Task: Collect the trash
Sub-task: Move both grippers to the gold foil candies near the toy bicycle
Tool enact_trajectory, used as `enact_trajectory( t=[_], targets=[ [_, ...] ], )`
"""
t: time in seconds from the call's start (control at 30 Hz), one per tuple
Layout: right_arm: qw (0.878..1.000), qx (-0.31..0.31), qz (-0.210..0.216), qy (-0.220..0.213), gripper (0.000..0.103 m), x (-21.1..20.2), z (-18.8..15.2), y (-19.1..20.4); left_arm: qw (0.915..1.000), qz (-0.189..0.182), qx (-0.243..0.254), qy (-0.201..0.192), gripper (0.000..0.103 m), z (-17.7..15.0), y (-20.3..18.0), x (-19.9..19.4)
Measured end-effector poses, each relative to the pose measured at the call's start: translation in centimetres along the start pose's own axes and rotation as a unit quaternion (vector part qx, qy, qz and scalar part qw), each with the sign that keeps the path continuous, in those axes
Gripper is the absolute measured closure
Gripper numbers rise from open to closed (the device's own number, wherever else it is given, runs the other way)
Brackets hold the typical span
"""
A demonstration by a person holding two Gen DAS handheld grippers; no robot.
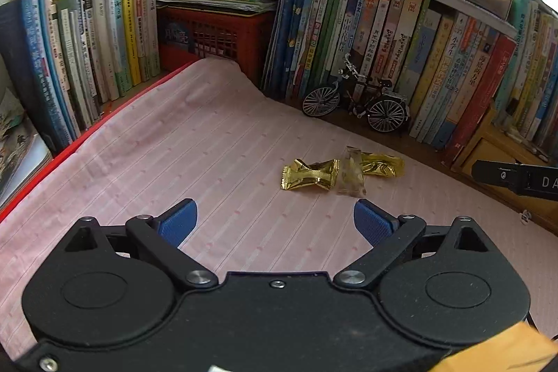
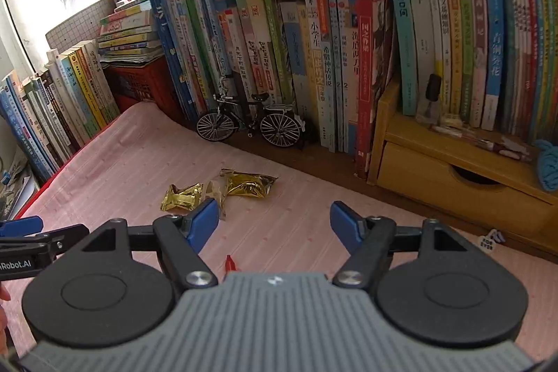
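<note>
Hovering with jaws apart and empty, the left gripper [image 1: 275,218] and right gripper [image 2: 275,222] face three candy wrappers [image 1: 343,170] mid-frame, seemingly ready for pickup.

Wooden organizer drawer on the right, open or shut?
Shut. In the right wrist view the drawer front sits flush with the wooden organizer frame; only its finger cutout shows dark. Contents cannot be seen.

We see both wrist views low over the cloth [image 1: 216,142], facing the bicycle [image 1: 355,100] [image 2: 249,124]; both share it.
</note>
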State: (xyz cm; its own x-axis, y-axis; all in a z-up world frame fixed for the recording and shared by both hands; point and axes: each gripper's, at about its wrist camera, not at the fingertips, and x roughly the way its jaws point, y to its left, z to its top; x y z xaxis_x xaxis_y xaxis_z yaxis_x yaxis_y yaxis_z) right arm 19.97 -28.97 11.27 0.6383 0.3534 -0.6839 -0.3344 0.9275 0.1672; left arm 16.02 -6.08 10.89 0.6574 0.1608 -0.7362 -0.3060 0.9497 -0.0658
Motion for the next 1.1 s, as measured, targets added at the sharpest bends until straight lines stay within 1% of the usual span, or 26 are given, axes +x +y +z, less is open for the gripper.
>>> enact_trajectory(
  t=[0.1, 0.17, 0.3, 0.37, 0.47, 0.53, 0.6, 0.63, 0.67, 0.73, 0.8, 0.83, 0.87, 0.9, 0.93, 0.97, 1.0, 1.03, 1.1],
  targets=[
    [0.999, 0.028, 0.015, 0.015, 0.025, 3.8, 1.3, -1.2, 0.9998, 0.011, -0.008, 0.017, 0.013, 1.0, -0.6, 4.3],
    [0.999, 0.04, 0.019, 0.022, 0.027, 6.0, 2.0, -1.8, 0.9994, 0.013, -0.025, 0.021, 0.014, 1.5, -0.7, 6.4],
    [0.997, 0.06, 0.033, 0.039, 0.027, 10.3, 3.1, -2.5, 0.9976, -0.006, -0.066, 0.022, 0.014, 2.1, -0.8, 9.8],
    [0.996, 0.062, 0.041, 0.046, 0.027, 12.0, 3.3, -2.5, 0.9972, -0.007, -0.072, 0.021, 0.014, 2.2, -1.0, 11.1],
    [0.996, 0.039, 0.051, 0.061, 0.027, 14.2, 3.1, -1.8, 0.9972, -0.002, -0.069, 0.028, 0.014, 2.2, -1.5, 13.0],
    [0.996, -0.008, 0.046, 0.073, 0.027, 15.4, 2.5, -0.7, 0.9973, -0.005, -0.068, 0.029, 0.014, 2.0, -1.7, 13.9],
    [0.995, -0.038, 0.048, 0.082, 0.027, 16.2, 2.3, 0.1, 0.9973, -0.01, -0.067, 0.029, 0.015, 1.8, -1.9, 14.5],
    [0.994, -0.048, 0.051, 0.087, 0.029, 16.6, 2.2, 0.4, 0.9971, -0.01, -0.069, 0.031, 0.016, 1.7, -2.0, 14.9],
    [0.993, -0.057, 0.051, 0.09, 0.031, 17.0, 2.1, 0.6, 0.9966, -0.012, -0.074, 0.035, 0.018, 1.6, -1.9, 15.2],
    [0.992, -0.063, 0.058, 0.096, 0.032, 17.6, 2.0, 0.8, 0.9944, -0.026, -0.093, 0.043, 0.025, 1.3, -1.4, 15.5],
    [0.991, -0.061, 0.07, 0.099, 0.033, 18.0, 1.8, 0.8, 0.9924, -0.041, -0.107, 0.044, 0.034, 1.0, -1.0, 15.6],
    [0.991, -0.064, 0.073, 0.095, 0.038, 18.0, 1.6, 0.9, 0.992, -0.046, -0.11, 0.041, 0.037, 1.0, -1.0, 15.6],
    [0.99, -0.067, 0.078, 0.094, 0.046, 18.0, 1.5, 1.0, 0.9917, -0.052, -0.111, 0.039, 0.05, 1.0, -0.9, 15.4],
    [0.99, -0.071, 0.083, 0.093, 0.048, 18.0, 1.4, 1.1, 0.9913, -0.058, -0.111, 0.04, 0.055, 1.1, -0.9, 15.4],
    [0.989, -0.073, 0.089, 0.091, 0.051, 17.8, 1.2, 1.2, 0.9908, -0.065, -0.113, 0.039, 0.055, 1.2, -0.9, 15.3],
    [0.989, -0.073, 0.095, 0.09, 0.054, 17.7, 1.1, 1.3, 0.9902, -0.072, -0.114, 0.038, 0.059, 1.2, -0.9, 15.3],
    [0.988, -0.071, 0.101, 0.09, 0.056, 17.6, 0.9, 1.3, 0.9894, -0.08, -0.116, 0.036, 0.06, 1.3, -1.0, 15.1],
    [0.988, -0.067, 0.105, 0.088, 0.061, 17.5, 0.8, 1.4, 0.989, -0.085, -0.116, 0.036, 0.06, 1.4, -1.0, 15.0],
    [0.989, -0.056, 0.109, 0.086, 0.067, 17.2, 0.8, 1.1, 0.9896, -0.087, -0.109, 0.033, 0.062, 1.5, -1.4, 14.6]
  ],
)
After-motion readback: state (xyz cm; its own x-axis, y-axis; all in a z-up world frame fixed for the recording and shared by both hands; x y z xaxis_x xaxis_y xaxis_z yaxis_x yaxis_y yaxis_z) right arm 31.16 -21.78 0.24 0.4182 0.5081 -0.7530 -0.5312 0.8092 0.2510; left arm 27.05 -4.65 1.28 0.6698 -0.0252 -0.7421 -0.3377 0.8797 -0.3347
